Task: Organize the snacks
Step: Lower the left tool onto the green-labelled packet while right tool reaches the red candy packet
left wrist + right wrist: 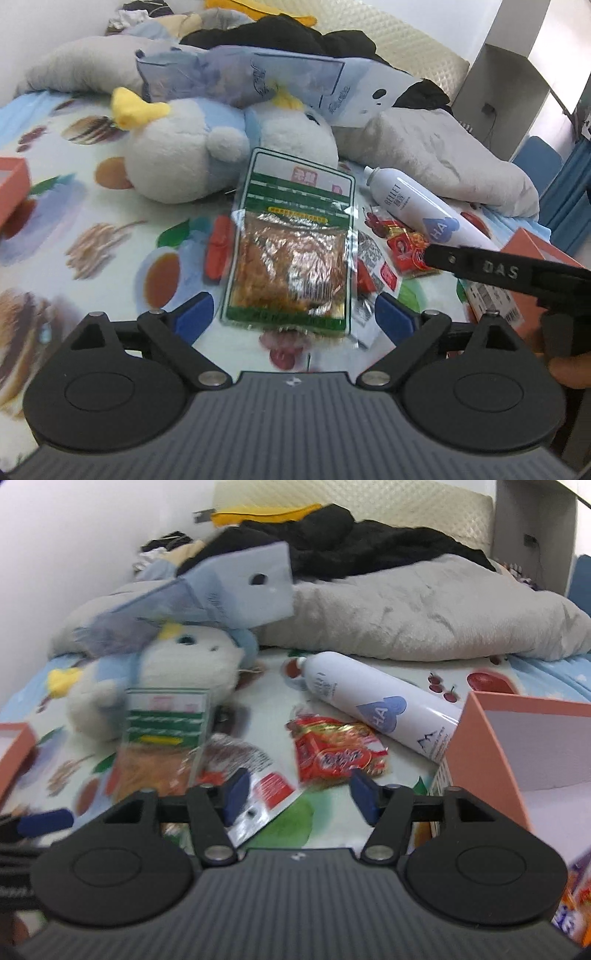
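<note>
1. Boxes: a pink box [13, 184] is cut off at the left edge in the left view; another pink box [517, 746] is cropped on the right in the right view.
2. Plush [192, 155] lies behind the snacks, its top hidden under a pale blue bag [258, 79].
3. Green packet [291, 251] lies flat on the printed sheet [74, 206], just ahead of the left gripper [293, 317], whose jaws are spread wide and empty.
4. Red packet [336, 755] lies beside the white bottle [376, 705], blurred, ahead of the right gripper [299, 797], also spread and empty.
5. Silver packet [258, 775] is partly hidden by the green one and the right gripper's left finger.
</note>
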`<state>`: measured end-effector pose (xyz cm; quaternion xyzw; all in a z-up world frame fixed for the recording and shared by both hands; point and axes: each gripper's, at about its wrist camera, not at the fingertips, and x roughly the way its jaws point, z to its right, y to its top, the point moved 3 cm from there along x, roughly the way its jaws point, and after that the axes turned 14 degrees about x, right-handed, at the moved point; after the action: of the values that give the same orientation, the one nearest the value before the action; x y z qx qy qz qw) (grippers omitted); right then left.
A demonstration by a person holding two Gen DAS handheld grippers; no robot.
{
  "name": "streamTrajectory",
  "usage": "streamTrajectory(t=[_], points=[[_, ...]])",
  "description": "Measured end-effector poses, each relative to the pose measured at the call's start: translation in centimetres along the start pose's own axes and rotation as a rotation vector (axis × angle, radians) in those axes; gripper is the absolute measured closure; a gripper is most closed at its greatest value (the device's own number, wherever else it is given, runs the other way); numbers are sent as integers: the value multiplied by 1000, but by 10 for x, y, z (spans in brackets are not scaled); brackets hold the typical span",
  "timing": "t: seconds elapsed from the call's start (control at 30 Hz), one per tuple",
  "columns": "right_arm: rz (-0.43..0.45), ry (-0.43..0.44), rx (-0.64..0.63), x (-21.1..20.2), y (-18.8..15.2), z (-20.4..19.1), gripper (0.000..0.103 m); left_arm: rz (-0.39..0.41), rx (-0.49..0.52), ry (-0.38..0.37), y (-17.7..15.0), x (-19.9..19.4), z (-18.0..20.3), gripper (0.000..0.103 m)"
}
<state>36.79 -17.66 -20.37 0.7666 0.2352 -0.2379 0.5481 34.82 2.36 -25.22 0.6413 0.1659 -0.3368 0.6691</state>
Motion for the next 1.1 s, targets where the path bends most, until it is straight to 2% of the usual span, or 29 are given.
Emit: streamTrajectory(t=[0.13,0.23,0.3,0.43,0.57,0.7,0.77,0.9,1.03,1.1], points=[[-5,-41,43,28,8,6,23,-11,21,12,5,21,3,7],[-13,-121,93,46,12,10,23,-15,38,23,6,36,6,7],[-32,-151,118,56,14,10,23,-19,67,59,6,43,9,5],[-47,-209,85,73,14,5,22,0,94,93,6,48,14,4],[-65,-225,100,82,14,7,22,2,120,126,6,49,19,4],[-59,-193,70,85,11,4,22,-4,108,131,5,48,18,3],[-61,-182,67,87,10,5,28,-6,100,137,4,48,18,3],[-73,-172,29,85,8,2,45,-24,65,145,1,49,16,3],[-87,-162,7,79,6,2,52,-27,47,150,-1,51,13,4],[-85,-155,-2,73,4,2,57,-28,50,152,-2,50,15,9]])
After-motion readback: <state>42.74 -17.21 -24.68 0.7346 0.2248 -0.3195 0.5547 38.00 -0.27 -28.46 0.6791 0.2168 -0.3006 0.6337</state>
